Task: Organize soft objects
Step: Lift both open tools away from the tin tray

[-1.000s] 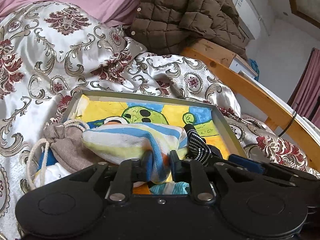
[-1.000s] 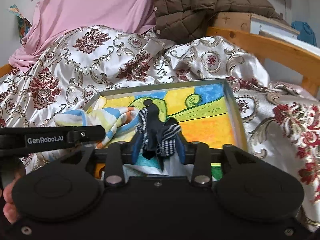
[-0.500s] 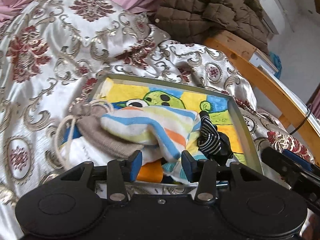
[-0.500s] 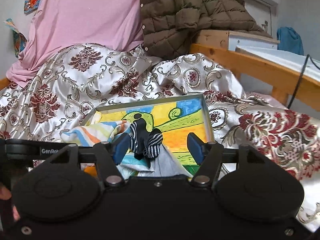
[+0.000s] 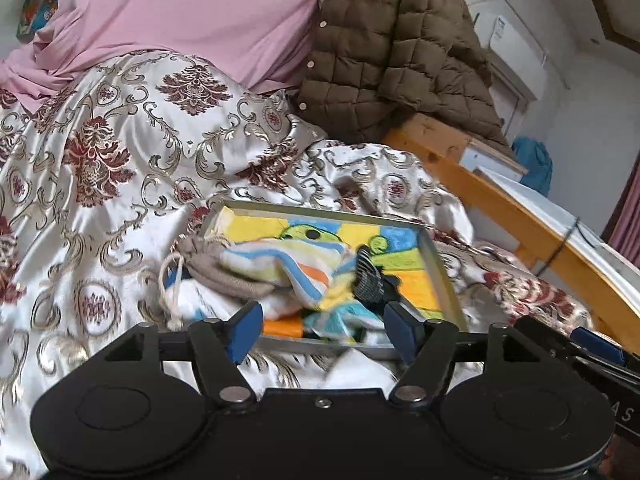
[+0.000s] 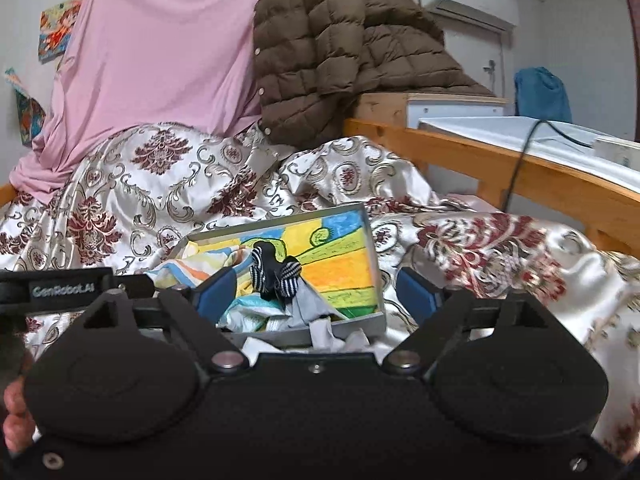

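My left gripper (image 5: 322,330) has just been opening; its blue pads stand wide apart with nothing pressed between them, in front of the near wall of the tray (image 5: 438,264). My right gripper (image 6: 318,296) has just been opening too, its pads spread wide and holding nothing; the tray's near corner and the soft pile show through the gap but neither pad touches them.

The grey tray with its painted yellow, green and blue floor lies on the patterned bedspread (image 5: 100,160). Inside it, toward its left and near side, the soft things are heaped together: a striped cloth (image 5: 288,260) in blue, orange and yellow on top, a beige drawstring pouch (image 5: 216,272) at its left with its cord hanging over the tray's edge, and a black-and-white striped sock (image 6: 276,274) standing up at the right of the pile. Some pale grey fabric (image 6: 310,310) spills over the near wall.

Behind the bed lean a pink sheet (image 5: 180,20) and a brown quilted jacket (image 5: 384,64)
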The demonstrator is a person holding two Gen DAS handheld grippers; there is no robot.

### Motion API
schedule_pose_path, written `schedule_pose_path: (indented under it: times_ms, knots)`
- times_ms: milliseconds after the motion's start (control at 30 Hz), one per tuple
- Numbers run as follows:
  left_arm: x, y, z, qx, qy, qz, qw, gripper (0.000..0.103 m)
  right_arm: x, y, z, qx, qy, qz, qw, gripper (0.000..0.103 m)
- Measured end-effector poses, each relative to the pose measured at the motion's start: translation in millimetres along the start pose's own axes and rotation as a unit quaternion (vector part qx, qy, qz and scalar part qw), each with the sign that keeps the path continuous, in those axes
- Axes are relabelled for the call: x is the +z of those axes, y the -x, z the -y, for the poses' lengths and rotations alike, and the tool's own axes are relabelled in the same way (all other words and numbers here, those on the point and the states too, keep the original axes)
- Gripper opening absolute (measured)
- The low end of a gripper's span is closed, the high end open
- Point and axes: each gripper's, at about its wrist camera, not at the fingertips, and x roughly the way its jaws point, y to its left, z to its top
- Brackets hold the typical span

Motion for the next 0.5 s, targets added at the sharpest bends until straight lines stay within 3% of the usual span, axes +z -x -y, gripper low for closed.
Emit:
schedule_pose_path:
  times_ms: [133,500]
  knots:
    - [-13.4,20.2,8.6,-0.001,-0.005,0.002,1.0000,0.078,-10.6,35.4,4.1,-0.008,0.008,0.010,1.000,0.101]
    - [-55.1,74.3,17.7,-0.012,-0.023,0.021,0.9994,0.099,-39.7,117.6,18.1,-0.015,0.000,0.015,1.000,0.102]
